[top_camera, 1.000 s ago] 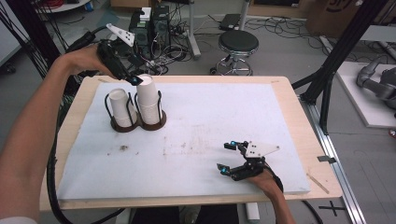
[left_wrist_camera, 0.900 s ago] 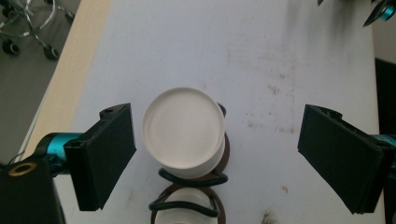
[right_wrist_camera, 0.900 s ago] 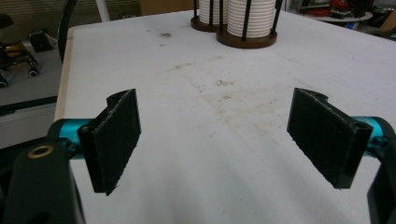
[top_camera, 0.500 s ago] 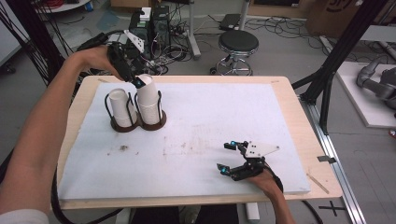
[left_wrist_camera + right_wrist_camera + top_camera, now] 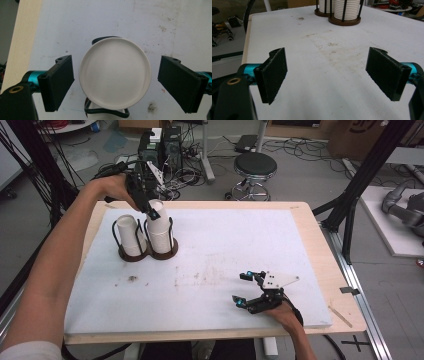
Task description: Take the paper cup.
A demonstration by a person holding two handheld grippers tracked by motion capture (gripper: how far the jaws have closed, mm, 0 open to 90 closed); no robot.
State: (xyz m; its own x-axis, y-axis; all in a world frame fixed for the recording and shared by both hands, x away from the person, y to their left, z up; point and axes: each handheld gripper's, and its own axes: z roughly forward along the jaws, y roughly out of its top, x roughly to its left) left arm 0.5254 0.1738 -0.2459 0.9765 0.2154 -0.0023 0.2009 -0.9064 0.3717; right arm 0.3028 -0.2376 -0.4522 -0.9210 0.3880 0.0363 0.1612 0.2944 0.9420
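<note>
- The right gripper (image 5: pixel 243 290), a black two-jaw tool with teal fittings and a grey three-cornered plate on top, rests low near the front right of the white foam board (image 5: pixel 240 245) that covers the wooden table (image 5: pixel 327 265). Its jaws stand spread wide with nothing between them; the right gripper view shows bare, stained board between the pads (image 5: pixel 274 75).
- A small dark stain (image 5: pixel 132 278) marks the board at front left.
- Farther back on the left, two round dark-brown bases with black wire uprights stand side by side, touching. Each holds an upside-down stack of white paper cups: the left stack (image 5: pixel 131 236) is shorter, the right stack (image 5: pixel 160 227) taller.
- The left gripper (image 5: pixel 150 212), black as well, points down over the taller right stack, at its top. Its jaws have just been closing but are not yet touching; in the left gripper view the round white cup bottom (image 5: pixel 115 72) sits between the pads (image 5: pixel 60 82), with a gap at each side.
- Beyond the table stand a black round stool (image 5: pixel 255 167) and a tangle of cables (image 5: pixel 190 157) on the floor.
</note>
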